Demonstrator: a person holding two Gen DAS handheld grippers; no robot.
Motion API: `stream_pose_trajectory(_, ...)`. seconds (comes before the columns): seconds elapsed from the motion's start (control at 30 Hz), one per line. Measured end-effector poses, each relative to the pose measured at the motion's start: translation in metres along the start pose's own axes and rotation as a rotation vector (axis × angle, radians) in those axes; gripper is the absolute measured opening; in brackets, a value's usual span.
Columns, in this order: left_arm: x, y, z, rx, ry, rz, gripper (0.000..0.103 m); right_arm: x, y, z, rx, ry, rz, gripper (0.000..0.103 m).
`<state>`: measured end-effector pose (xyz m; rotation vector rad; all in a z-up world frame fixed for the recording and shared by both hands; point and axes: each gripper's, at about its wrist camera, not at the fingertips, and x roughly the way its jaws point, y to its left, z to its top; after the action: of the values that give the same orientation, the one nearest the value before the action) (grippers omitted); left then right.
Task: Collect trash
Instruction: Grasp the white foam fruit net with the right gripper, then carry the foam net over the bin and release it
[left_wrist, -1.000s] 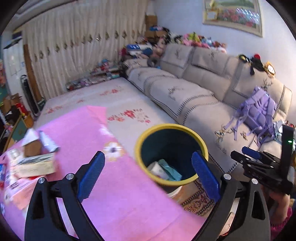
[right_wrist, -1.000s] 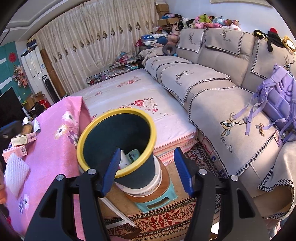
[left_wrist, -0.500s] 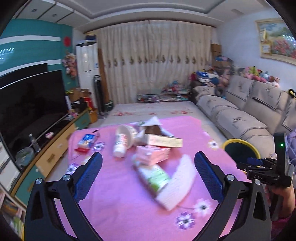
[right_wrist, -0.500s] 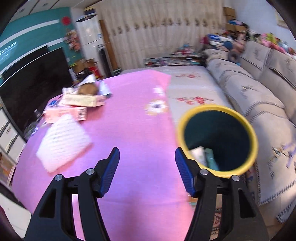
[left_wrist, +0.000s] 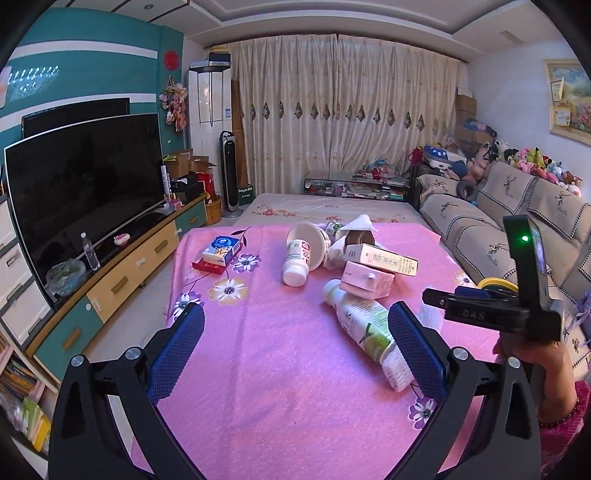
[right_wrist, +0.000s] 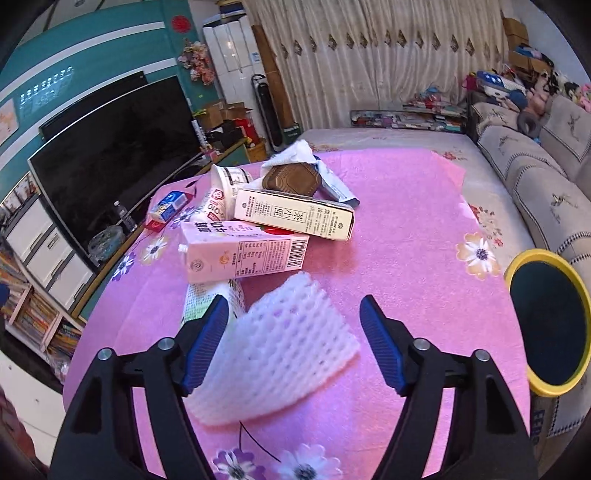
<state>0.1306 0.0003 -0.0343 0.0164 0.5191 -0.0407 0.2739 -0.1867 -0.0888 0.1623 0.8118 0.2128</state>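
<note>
On the pink tablecloth (left_wrist: 280, 369) lies a heap of trash: a pink milk carton (right_wrist: 243, 251), a cream tea box (right_wrist: 295, 214), a white bottle (left_wrist: 295, 264), a paper cup (left_wrist: 308, 236) and a green-label bottle (left_wrist: 362, 321). A white foam fruit net (right_wrist: 280, 347) lies nearest. My right gripper (right_wrist: 293, 308) hovers over the net with its jaws opening; the net sits between the fingers, not pressed. My left gripper (left_wrist: 295, 317) is open above bare cloth, with the green-label bottle beside its right finger. The yellow-rimmed bin (right_wrist: 509, 280) stands off the table's right edge.
A large TV (left_wrist: 85, 181) on a low cabinet runs along the left. A grey sofa (left_wrist: 480, 236) lines the right wall behind the bin. A blue tissue pack (left_wrist: 221, 249) lies at the table's far left. A hand (left_wrist: 532, 354) holds the right gripper.
Both views have swung left from the bin and sofa to the table. The right jaws have widened, and the foam net now lies between them. The left gripper has stayed open.
</note>
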Motion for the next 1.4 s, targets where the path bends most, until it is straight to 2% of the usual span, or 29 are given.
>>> stream_pose_trajectory(0.07, 0.001, 0.002, -0.002, 0.001, 0.001, 0.001, 0.098, 0.009, 0.004, -0.002, 0.016, 0.031, -0.012, 0.079)
stream_pose_trajectory(0.23, 0.004, 0.005, -0.005, 0.0, 0.004, -0.006, 0.098, 0.017, 0.008, -0.006, 0.014, 0.049, -0.025, 0.077)
stream_pose_trajectory(0.3, 0.004, 0.007, -0.008, -0.004, 0.006, -0.008, 0.098, 0.016, 0.008, -0.008, 0.01, 0.057, -0.021, 0.062)
stream_pose_trajectory(0.37, 0.007, 0.008, -0.008, -0.009, 0.008, -0.012, 0.098, 0.013, 0.007, -0.01, 0.006, 0.063, -0.008, 0.039)
stream_pose_trajectory(0.4, 0.008, 0.009, -0.008, -0.011, 0.008, -0.015, 0.098, 0.01, 0.005, -0.011, 0.005, 0.061, 0.001, 0.032)
stream_pose_trajectory(0.43, 0.008, 0.009, -0.009, -0.013, 0.009, -0.016, 0.098, 0.007, 0.004, -0.011, 0.005, 0.059, 0.003, 0.017)
stream_pose_trajectory(0.47, 0.009, 0.008, -0.009, -0.013, 0.008, -0.018, 0.098, 0.003, 0.003, -0.012, 0.005, 0.049, 0.002, 0.013)
stream_pose_trajectory(0.73, 0.015, -0.004, -0.008, 0.007, 0.014, -0.038, 0.098, -0.043, -0.02, -0.008, 0.027, -0.05, 0.025, 0.011)
stream_pose_trajectory(0.9, 0.022, -0.019, -0.008, 0.03, 0.028, -0.057, 0.098, -0.067, -0.045, -0.004, 0.065, -0.104, 0.007, 0.011)
stream_pose_trajectory(1.13, 0.03, -0.038, -0.006, 0.063, 0.039, -0.075, 0.098, -0.089, -0.103, 0.0, 0.159, -0.166, -0.071, 0.011)
stream_pose_trajectory(1.4, 0.039, -0.058, -0.005, 0.096, 0.056, -0.089, 0.098, -0.091, -0.173, -0.002, 0.252, -0.189, -0.198, 0.012)
